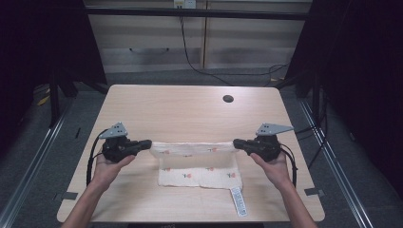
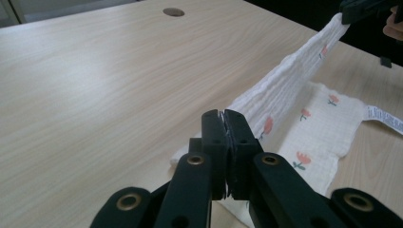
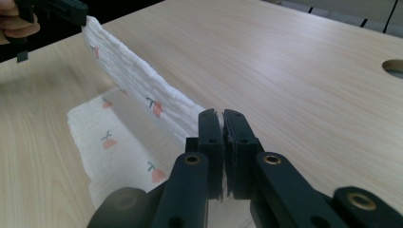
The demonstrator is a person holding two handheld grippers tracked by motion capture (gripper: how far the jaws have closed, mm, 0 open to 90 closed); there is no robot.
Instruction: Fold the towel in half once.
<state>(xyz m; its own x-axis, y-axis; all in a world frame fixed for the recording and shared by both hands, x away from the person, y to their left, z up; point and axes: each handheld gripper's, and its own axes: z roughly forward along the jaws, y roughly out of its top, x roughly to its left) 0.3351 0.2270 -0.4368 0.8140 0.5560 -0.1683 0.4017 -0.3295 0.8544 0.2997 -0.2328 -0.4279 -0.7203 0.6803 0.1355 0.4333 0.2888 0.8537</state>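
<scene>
Light wooden bench [image 1: 190, 109], round cable hole [image 1: 228, 99] at far centre-right. White muslin cloth [image 1: 199, 176] with small orange flower print lies near the near edge, centre. Its far edge is lifted off the bench and stretched taut as a band between the two grippers; the near part lies flat on the wood.

Left gripper [image 1: 147, 143]: held in the person's left hand [image 1: 110, 168], pointing right, fingers pinched tight on the cloth's left corner. In the left gripper view the fingers [image 2: 214, 137] meet with cloth coming out from between them.

Right gripper [image 1: 236, 143]: in the right hand [image 1: 275, 168], pointing left, fingers clamped on the cloth's right corner; same in the right gripper view, fingers [image 3: 211, 135] together with cloth at the tip.

White care label [image 1: 239, 201] trails from the cloth's near-right corner, flat on the bench, reaching toward the near edge.
</scene>
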